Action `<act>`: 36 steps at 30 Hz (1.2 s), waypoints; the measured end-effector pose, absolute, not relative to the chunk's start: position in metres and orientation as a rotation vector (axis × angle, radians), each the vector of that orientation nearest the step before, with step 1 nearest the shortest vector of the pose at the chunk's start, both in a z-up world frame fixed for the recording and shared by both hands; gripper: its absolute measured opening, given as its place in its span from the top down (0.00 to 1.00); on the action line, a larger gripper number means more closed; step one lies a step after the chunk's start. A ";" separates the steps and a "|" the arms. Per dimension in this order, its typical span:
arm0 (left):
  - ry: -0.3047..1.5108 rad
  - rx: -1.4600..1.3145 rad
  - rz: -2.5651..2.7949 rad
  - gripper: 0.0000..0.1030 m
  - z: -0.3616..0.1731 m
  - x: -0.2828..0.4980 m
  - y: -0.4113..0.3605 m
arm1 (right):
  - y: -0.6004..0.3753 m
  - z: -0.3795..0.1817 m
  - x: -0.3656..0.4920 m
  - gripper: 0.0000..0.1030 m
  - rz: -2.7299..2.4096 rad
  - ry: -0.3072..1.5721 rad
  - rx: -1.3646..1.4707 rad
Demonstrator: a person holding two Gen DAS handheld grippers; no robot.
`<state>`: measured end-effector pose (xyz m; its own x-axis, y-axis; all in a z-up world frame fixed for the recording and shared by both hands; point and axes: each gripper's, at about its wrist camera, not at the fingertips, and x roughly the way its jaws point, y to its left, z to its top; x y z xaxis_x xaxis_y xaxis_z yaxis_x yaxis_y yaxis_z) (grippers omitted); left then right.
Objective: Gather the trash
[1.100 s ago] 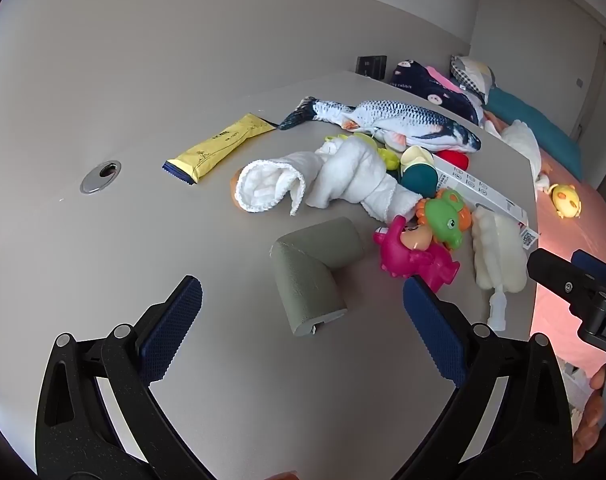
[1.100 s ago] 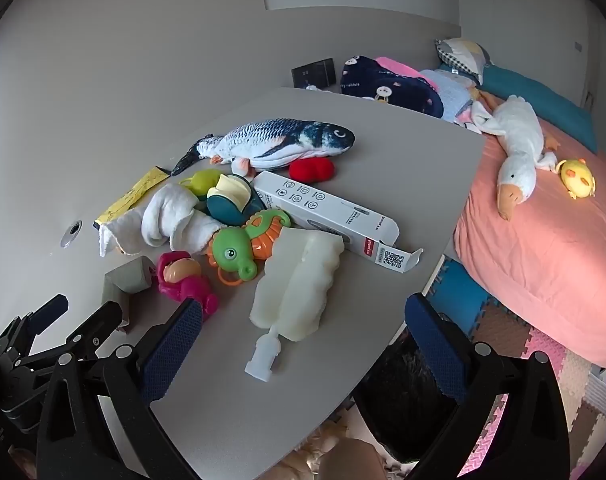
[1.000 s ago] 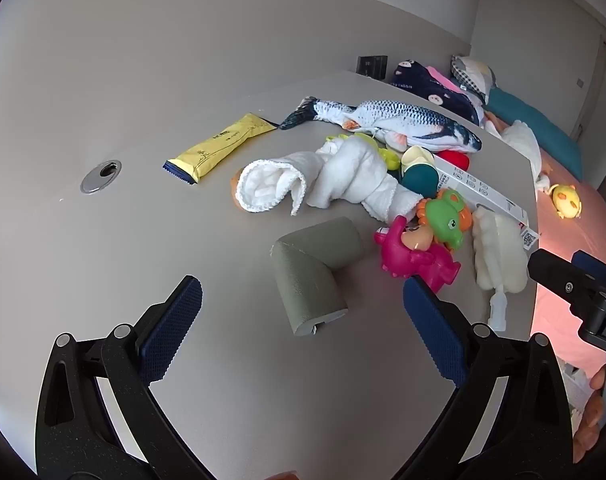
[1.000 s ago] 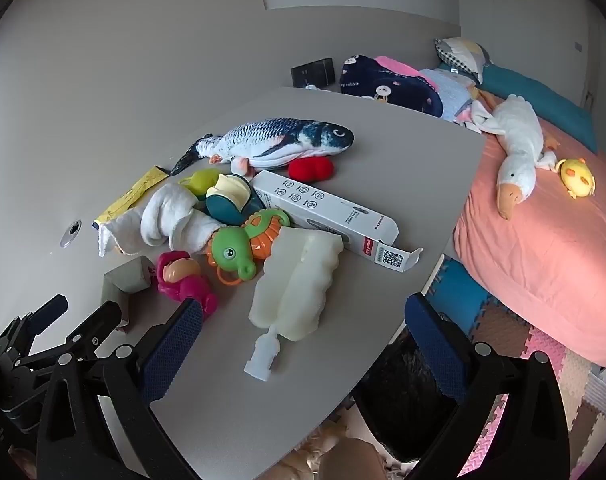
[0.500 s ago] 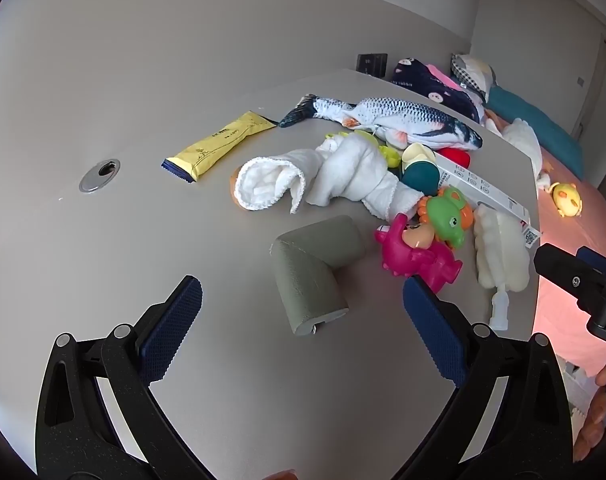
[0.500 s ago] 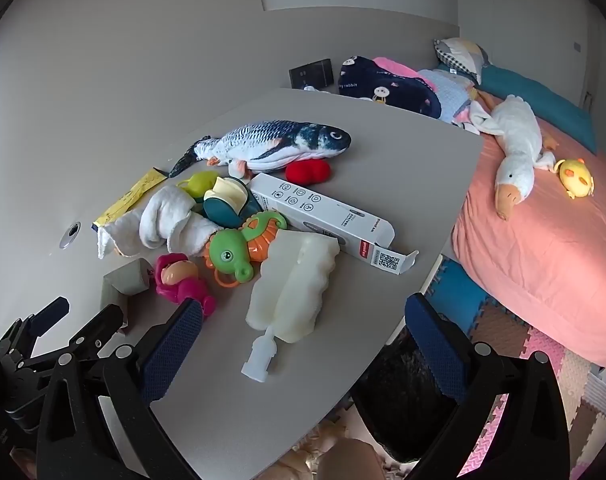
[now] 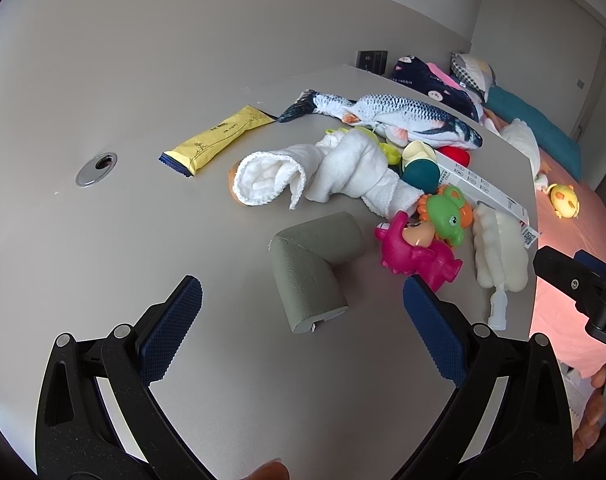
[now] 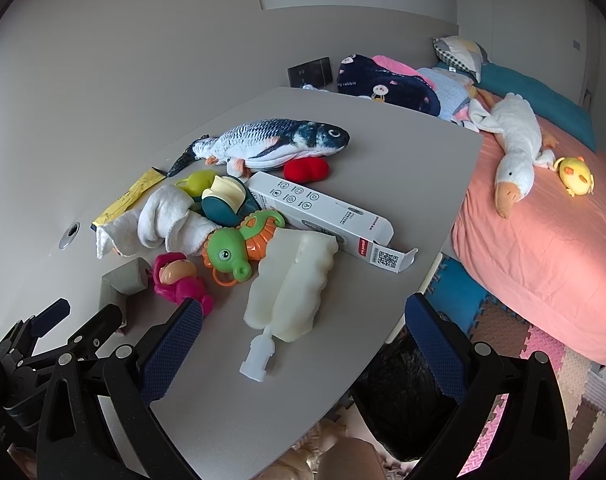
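Observation:
A grey table holds a pile of things. A yellow wrapper lies at the far left of the pile; it also shows in the right wrist view. An open white carton lies across the middle. A grey foam corner piece lies just ahead of my left gripper, which is open and empty. My right gripper is open and empty above the table's near edge, short of a white brush sponge.
Toys lie mixed in: a plush fish, a green seahorse, a pink figure, a rolled white towel, a red plush. A black bag sits below the table edge. A pink bed stands to the right.
Both views shifted only slightly; the right gripper has drifted a little to the right. Nothing on the table has moved and both grippers stay open.

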<state>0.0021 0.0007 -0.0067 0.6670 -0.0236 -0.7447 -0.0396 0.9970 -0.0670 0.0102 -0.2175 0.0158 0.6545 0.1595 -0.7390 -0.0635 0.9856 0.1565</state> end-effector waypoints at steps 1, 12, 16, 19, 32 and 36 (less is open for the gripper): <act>0.842 -0.080 0.005 0.06 -0.007 0.002 0.000 | -0.217 0.016 0.011 0.02 0.126 0.848 0.120; 0.839 -0.060 -0.002 0.06 -0.005 0.002 -0.003 | -0.220 0.014 0.010 0.02 0.126 0.849 0.123; 0.836 -0.063 0.003 0.06 -0.004 0.002 -0.002 | -0.220 0.014 0.010 0.02 0.124 0.850 0.123; 0.844 -0.072 0.006 0.06 -0.004 0.003 0.000 | -0.220 0.014 0.010 0.02 0.124 0.850 0.122; 0.848 -0.072 0.013 0.06 -0.004 0.003 0.002 | -0.220 0.013 0.009 0.02 0.124 0.852 0.124; 0.849 -0.076 0.013 0.06 -0.005 0.004 0.002 | -0.221 0.013 0.009 0.02 0.124 0.852 0.124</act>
<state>0.0039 0.0022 -0.0047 0.6609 -0.0191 -0.7502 -0.0412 0.9972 -0.0617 0.0095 -0.2207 0.0133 0.6522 0.1581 -0.7414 -0.0593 0.9857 0.1580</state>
